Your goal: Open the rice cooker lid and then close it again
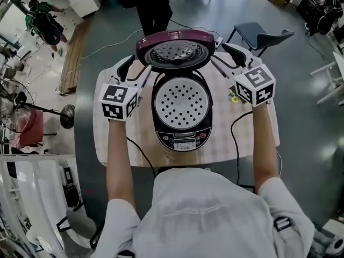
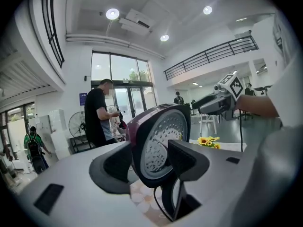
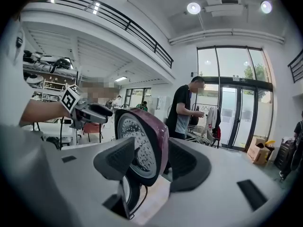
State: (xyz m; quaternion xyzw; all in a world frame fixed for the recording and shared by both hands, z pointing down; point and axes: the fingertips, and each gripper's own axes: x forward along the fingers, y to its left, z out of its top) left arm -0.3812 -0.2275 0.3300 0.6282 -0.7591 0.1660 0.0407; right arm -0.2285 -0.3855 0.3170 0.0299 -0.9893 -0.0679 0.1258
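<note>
Left tongs [image 2: 151, 160]: jaws apart, nothing gripped. The rim of the rice cooker lid [image 2: 161, 141] stands between the two jaws, and I see no pad pressing on it.

Right tongs [image 3: 151, 162]: jaws likewise apart, with the opposite rim of the same lid [image 3: 142, 141] between them and no grip that I can make out.

In the head view the left tongs [image 1: 133, 69] and right tongs [image 1: 226, 58] flank the lid [image 1: 174, 48], one at each side. The lid is raised and stands upright, its perforated inner plate facing me.

The rice cooker [image 1: 181, 112] sits between the two tongs and nearer to me than their tips. Its pot is uncovered and its control panel is on the near edge. It rests on the worktop [image 1: 252, 138], which has a checked cloth.

Small yellow flowers [image 1: 234, 97] lie just beside the right tongs, on the side towards the cooker. Beyond the lid, past both tongs, a person [image 2: 97, 117] in dark clothing stands on the floor.
</note>
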